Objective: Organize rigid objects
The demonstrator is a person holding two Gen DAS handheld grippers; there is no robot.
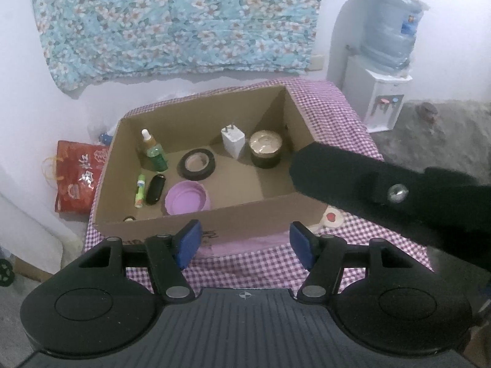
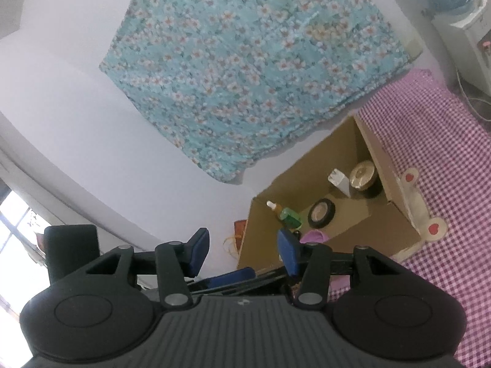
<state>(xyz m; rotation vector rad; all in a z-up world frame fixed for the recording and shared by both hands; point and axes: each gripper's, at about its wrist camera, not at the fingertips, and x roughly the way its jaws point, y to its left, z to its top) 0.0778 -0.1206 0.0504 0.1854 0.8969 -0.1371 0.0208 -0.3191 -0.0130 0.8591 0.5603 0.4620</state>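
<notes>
A cardboard box [image 1: 214, 230] stands on the purple checked tablecloth [image 1: 276, 263]. Inside it lie a green dropper bottle [image 1: 155, 151], a black tape roll [image 1: 197, 164], a white charger plug [image 1: 233, 141], a dark round jar [image 1: 265, 148], a purple lid [image 1: 187, 198], a small black case [image 1: 156, 188] and a thin green-white tube [image 1: 140, 190]. My left gripper [image 1: 245, 243] hovers open before the box's near wall, nothing between its blue pads. My right gripper [image 2: 244, 254] is open and empty too, tilted over the box's [image 2: 380, 230] left corner. A black part of the right tool [image 1: 383, 190] crosses the box's right corner.
A cream flat piece with red hearts [image 2: 414, 196] lies against the box's right side on the cloth. A red bag [image 1: 78, 178] sits on the floor left of the table. A water dispenser [image 1: 383, 92] stands at the back right, and a floral cloth [image 1: 184, 18] hangs on the wall.
</notes>
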